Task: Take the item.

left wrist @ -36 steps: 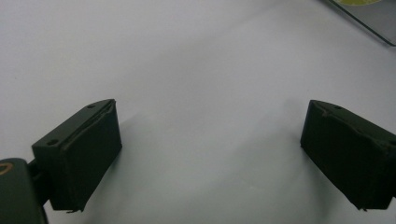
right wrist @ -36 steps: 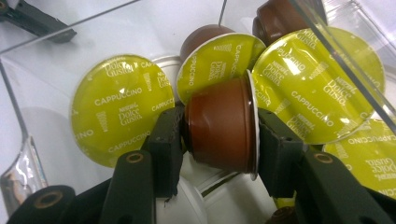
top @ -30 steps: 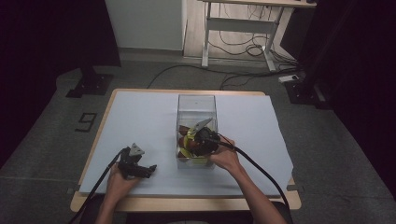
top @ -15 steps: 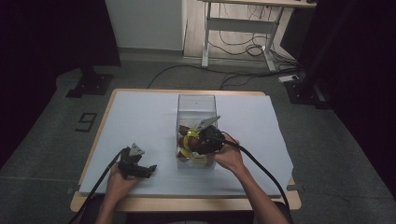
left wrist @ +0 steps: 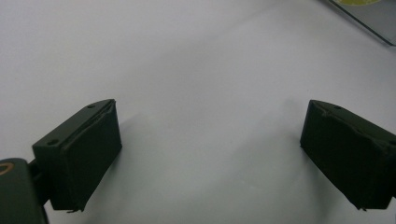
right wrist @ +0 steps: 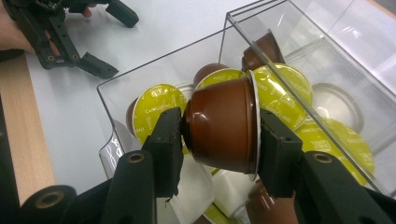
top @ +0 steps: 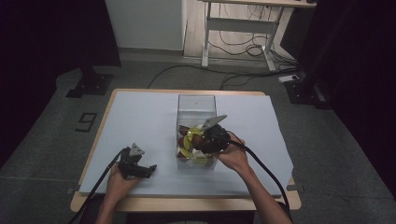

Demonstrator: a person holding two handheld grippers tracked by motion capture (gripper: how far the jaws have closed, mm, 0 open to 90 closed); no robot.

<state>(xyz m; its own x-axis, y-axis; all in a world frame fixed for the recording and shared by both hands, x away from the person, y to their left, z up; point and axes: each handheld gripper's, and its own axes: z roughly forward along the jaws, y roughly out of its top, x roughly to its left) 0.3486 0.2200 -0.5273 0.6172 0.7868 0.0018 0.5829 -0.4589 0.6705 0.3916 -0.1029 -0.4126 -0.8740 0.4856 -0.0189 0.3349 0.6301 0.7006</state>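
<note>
A brown plastic coffee capsule with a foil lid (right wrist: 223,125) sits pinched on its side between the jaws of the right gripper (right wrist: 219,140), held over the near end of a clear rectangular plastic box (right wrist: 163,60). Inside the box lie more capsules, several showing yellow-green lids (right wrist: 156,109). The box stands at the middle of the desk (top: 140,116). Near the front left edge, the left gripper (top: 135,164) rests with its jaws spread wide over bare surface.
</note>
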